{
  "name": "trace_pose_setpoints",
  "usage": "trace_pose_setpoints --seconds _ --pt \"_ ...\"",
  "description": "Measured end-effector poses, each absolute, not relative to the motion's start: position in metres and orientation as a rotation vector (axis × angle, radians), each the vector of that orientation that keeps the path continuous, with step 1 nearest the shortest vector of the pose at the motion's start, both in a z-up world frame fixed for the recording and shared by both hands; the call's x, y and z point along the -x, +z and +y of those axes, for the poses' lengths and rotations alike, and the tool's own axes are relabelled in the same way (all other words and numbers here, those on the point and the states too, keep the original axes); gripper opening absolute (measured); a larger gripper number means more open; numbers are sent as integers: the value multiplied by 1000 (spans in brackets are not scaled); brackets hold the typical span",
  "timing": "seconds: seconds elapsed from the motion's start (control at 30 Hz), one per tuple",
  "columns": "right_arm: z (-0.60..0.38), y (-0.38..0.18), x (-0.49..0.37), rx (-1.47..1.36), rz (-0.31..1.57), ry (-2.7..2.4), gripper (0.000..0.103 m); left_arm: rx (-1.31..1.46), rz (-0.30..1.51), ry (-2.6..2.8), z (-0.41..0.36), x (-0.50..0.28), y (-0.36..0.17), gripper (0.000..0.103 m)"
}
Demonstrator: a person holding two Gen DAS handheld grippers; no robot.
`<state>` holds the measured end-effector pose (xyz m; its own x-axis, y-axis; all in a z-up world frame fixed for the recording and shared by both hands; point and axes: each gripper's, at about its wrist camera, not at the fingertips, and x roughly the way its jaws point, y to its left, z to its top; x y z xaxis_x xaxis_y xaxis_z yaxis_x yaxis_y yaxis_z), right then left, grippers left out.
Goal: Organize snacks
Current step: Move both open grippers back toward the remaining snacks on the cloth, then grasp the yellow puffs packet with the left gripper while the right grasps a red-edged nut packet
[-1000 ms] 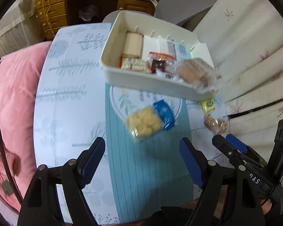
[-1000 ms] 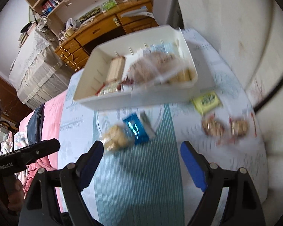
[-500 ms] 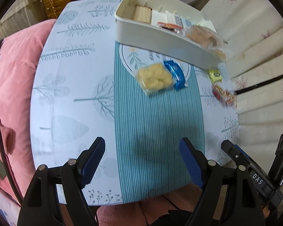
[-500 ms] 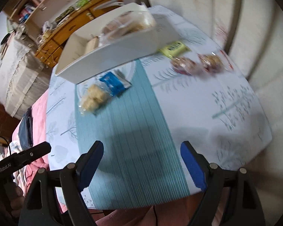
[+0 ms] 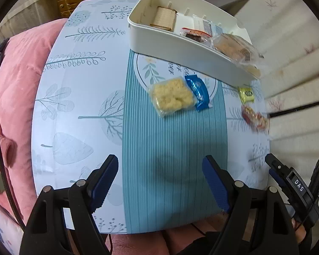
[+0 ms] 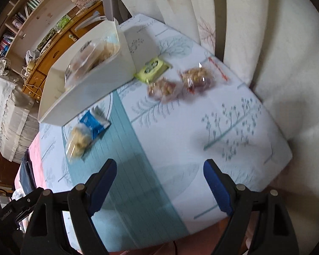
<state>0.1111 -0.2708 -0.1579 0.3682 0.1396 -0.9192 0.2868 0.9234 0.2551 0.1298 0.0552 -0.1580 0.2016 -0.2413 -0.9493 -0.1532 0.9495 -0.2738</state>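
A white rectangular plastic bin (image 5: 180, 44) sits at the upper right of the desk (image 5: 78, 110), holding several wrapped snacks. Below it, a clear bag of pale puffed crackers (image 5: 172, 96) lies touching a blue foil packet (image 5: 198, 92). Further right lie a small yellow packet (image 5: 246, 94) and two clear nut bags (image 6: 180, 84).

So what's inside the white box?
The white box holds a tan cracker stack, a red-wrapped dark snack and a clear bag of biscuits. Anything beneath them is hidden.
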Motion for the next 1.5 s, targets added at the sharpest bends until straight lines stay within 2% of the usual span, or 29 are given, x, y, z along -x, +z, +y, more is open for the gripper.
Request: trace_pose_setpoints --seconds 0.33,0.97,1.5 --pt "-308 -161 -163 -344 1216 -23 84 385 1392 33 21 -160 -162 87" --pt "-364 -193 -229 -144 1300 76 84 499 1416 341 12 -224 -221 88" --pt "-342 -221 -255 51 1358 207 84 568 1440 464 12 -243 -266 88"
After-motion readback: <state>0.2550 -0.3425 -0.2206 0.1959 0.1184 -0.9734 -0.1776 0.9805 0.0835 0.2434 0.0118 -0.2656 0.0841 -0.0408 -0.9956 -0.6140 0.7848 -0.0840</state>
